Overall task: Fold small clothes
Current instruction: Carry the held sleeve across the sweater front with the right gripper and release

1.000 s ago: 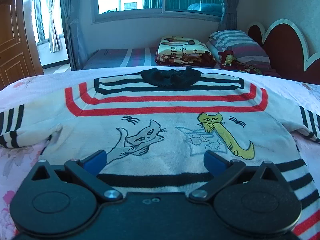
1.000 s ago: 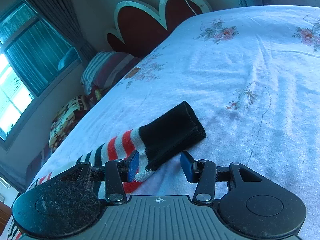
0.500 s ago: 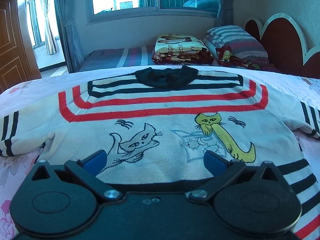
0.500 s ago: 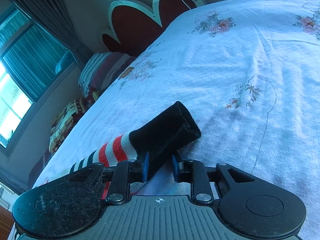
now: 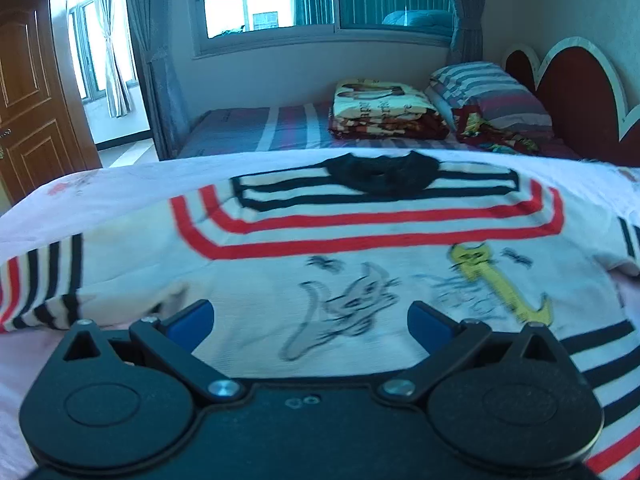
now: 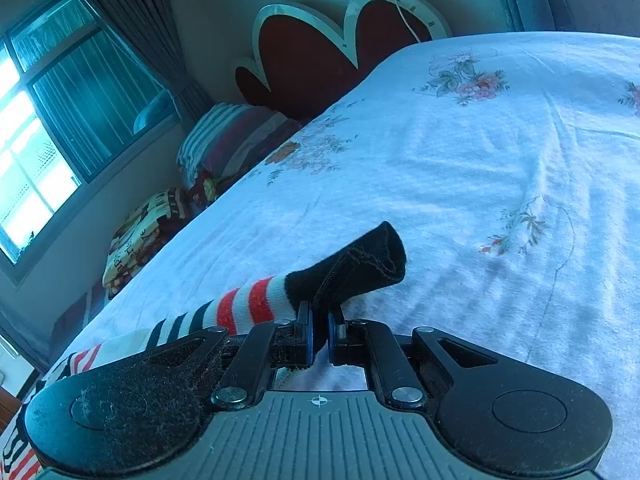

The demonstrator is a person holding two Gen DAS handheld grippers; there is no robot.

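A small white sweater [image 5: 360,264] with red and black stripes, a black collar [image 5: 380,174] and cat drawings lies flat, front up, on the bed. My left gripper [image 5: 310,322] is open and empty just above the sweater's lower body. In the right wrist view my right gripper [image 6: 319,338] is shut on the black cuff [image 6: 352,268] of the sweater's striped sleeve [image 6: 240,312] and holds it lifted off the sheet.
The bed has a white floral sheet [image 6: 460,168]. A second bed behind holds a folded blanket [image 5: 380,108] and a striped pillow [image 5: 488,92]. A red headboard [image 5: 576,92] stands at the right, a wooden door [image 5: 28,92] at the left.
My right gripper has closed on the black cuff and raised it off the sheet. My left gripper has shifted left over the sweater and stayed open.
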